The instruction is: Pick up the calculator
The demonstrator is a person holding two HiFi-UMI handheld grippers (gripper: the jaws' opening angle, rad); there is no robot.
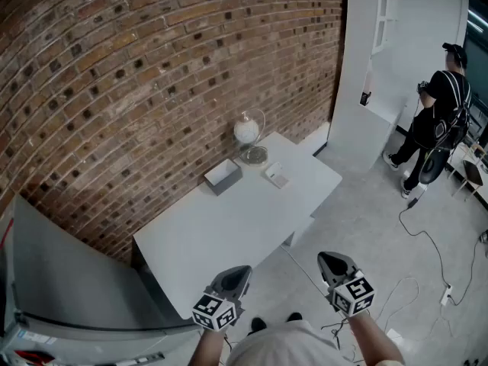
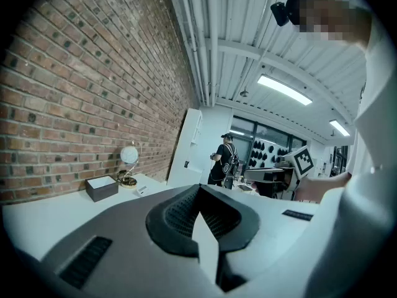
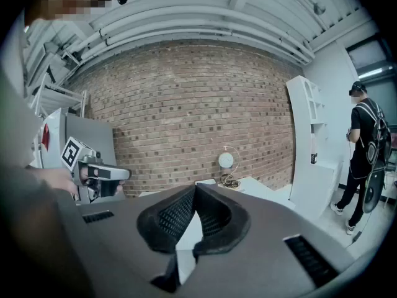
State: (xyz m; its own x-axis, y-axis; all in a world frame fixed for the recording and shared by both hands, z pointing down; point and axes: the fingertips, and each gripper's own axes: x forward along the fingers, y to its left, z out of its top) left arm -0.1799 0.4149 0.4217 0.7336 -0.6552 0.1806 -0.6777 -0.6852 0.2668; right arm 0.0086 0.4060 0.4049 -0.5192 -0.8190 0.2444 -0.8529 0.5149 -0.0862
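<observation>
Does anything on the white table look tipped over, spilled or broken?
Nothing stands out. On the white table, the dark box, the globe ornament and the calculator sit apart, none tipped, nothing spilled.

Globe ornament (image 1: 248, 131), grey box (image 1: 223, 176), white table (image 1: 229, 231)

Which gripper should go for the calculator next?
Right, narrowly. Both are shut, empty, similarly far, but the right gripper points at the lamp beside the calculator; the left gripper aims off it.
</observation>
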